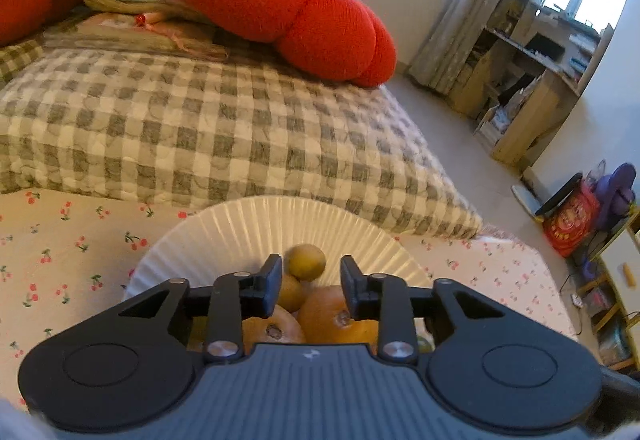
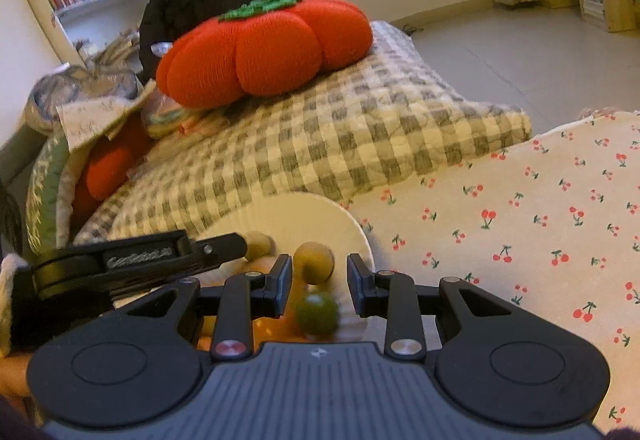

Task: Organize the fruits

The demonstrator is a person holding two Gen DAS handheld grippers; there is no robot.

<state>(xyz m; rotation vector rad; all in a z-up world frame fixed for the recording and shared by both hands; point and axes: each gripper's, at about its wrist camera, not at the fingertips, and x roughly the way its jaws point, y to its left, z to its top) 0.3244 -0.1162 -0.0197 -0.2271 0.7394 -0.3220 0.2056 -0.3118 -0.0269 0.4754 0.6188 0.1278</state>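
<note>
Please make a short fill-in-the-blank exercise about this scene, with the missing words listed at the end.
1. The fruits lie on a white paper ____.
2. The cloth under the plate is printed with small red ____.
3. The big red cushion rests on a ____ quilt.
4. The round fruit nearest the right gripper is ____ in colour.

Missing words: plate; cherries; checked; green

No legible txt; gripper (image 2: pixel 140 256) embossing blurred.
</note>
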